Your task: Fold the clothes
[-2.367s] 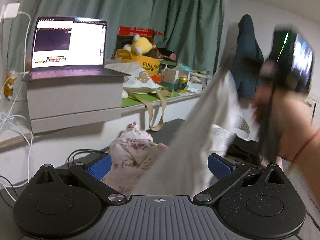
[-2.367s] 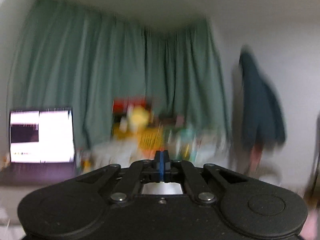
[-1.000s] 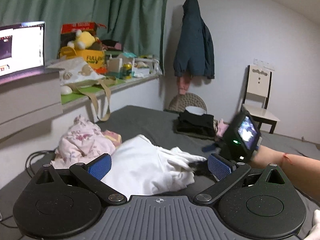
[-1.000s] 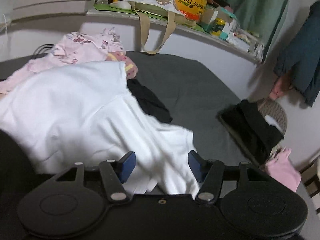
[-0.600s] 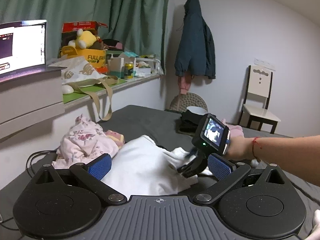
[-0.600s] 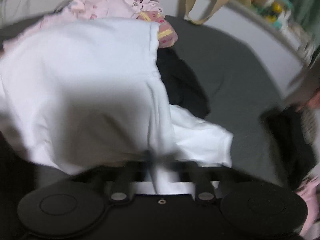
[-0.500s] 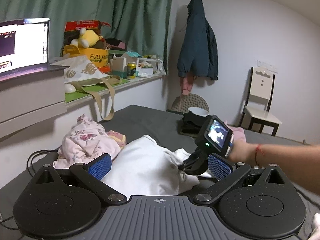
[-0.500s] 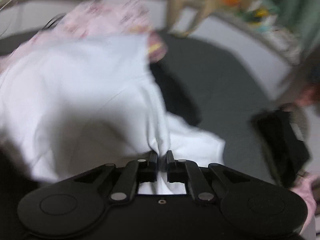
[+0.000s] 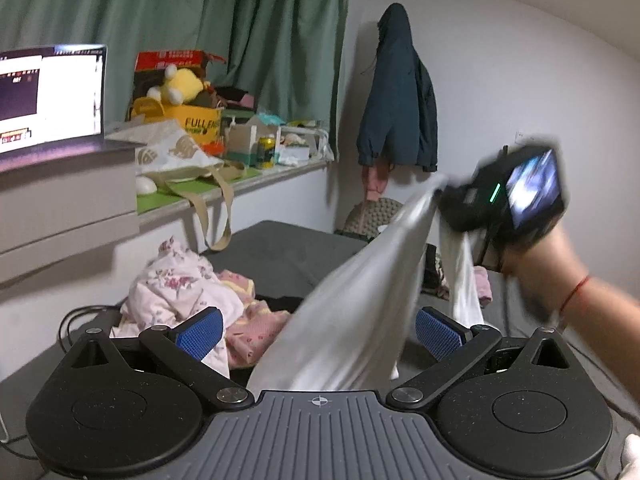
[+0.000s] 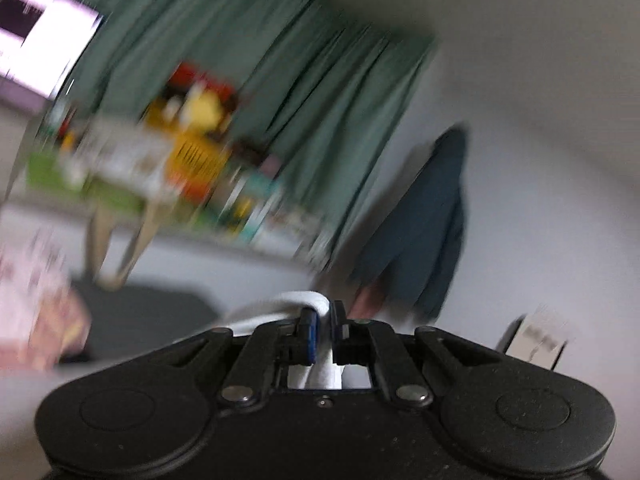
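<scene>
A white garment (image 9: pixel 352 312) hangs stretched in the air over the dark grey bed (image 9: pixel 280 252), rising from below my left gripper up to the right. My right gripper (image 10: pixel 323 330) is shut on a bunched fold of the white garment (image 10: pixel 316 308); in the left wrist view it shows as a blurred black device (image 9: pixel 500 200) in a person's hand, lifted at the right. My left gripper (image 9: pixel 318 330) stands open, its blue pads (image 9: pixel 198 330) on either side of the hanging cloth. A pink floral garment (image 9: pixel 180 284) lies crumpled at the left of the bed.
A shelf along the wall carries a laptop (image 9: pixel 48 96), a tote bag (image 9: pixel 180 160), a yellow box and plush toy (image 9: pixel 180 88). A dark jacket (image 9: pixel 396 92) hangs on the wall. Dark folded clothes (image 9: pixel 432 272) lie at the bed's far side.
The right gripper closed on the white garment lying on the bed and swung it up and to the right, so the cloth now hangs in the air. The left gripper stayed open.
</scene>
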Demonstrator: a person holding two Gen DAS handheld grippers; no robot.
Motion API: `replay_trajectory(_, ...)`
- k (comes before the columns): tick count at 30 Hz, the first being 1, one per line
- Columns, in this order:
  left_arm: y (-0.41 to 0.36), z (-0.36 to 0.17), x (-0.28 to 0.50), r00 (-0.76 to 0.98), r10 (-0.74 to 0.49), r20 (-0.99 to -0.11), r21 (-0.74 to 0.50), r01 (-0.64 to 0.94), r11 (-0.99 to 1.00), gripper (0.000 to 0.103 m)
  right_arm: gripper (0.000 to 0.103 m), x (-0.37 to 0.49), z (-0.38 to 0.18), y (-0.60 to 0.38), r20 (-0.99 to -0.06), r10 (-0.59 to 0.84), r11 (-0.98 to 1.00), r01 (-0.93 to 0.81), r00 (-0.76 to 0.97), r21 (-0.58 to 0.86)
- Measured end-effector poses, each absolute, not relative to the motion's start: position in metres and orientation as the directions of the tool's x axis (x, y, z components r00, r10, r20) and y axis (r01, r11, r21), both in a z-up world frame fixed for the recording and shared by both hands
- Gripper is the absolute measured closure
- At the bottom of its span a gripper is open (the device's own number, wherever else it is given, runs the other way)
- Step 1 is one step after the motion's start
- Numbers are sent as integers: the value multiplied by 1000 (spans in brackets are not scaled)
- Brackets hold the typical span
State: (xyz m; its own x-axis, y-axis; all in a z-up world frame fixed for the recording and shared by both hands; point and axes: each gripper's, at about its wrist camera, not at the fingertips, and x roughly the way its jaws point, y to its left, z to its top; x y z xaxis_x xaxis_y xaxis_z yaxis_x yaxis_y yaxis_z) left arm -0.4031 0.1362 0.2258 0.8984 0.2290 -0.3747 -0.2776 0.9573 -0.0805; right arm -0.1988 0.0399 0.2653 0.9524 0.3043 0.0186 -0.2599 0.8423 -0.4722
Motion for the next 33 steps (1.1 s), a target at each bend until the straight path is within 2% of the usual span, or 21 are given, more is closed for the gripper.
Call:
replay_trajectory(7,120,225,-401,898,204,-391,-58,-245,968,0,96,-238,399,-31,326,272,923,-149,906,-356)
replay_trajectory(10,111,226,-401,902,194,-386,-48,-230,972,0,96,-256,449,-60,443,260,928,-95,858,-360)
replay_trajectory(13,101,225,-401,905,178,-386,-37,-208,977,0,96,-257,500,-89,437,273,926,-110,857,-362)
replay_trajectory(16,90,223,-400,902,165,-399,-24,-190,982,0,96,-240,532,-112,290,293,872,-130,911,-472)
replay_trajectory(19,77,221,-402,900,141,-413,-20,-163,986,0,96,-240,530,-143,181,255,778,-90,950,-622)
replay_trajectory(21,69,220,-404,900,123,-418,-17,-143,990,0,96,-246,511,-175,80,263,737,-147,961,-660)
replay_trajectory(25,50,216,-407,904,75,-422,-20,-92,996,0,95,-259,432,-245,-162,244,738,-292,956,-608)
replay_trajectory(28,32,213,-403,902,14,-431,-40,-35,999,0,95,-274,346,-307,-345,228,797,-378,911,-471)
replay_trajectory(33,-15,204,-392,887,-94,-451,4,108,994,0,95,-296,223,-393,-533,96,883,-319,841,-343)
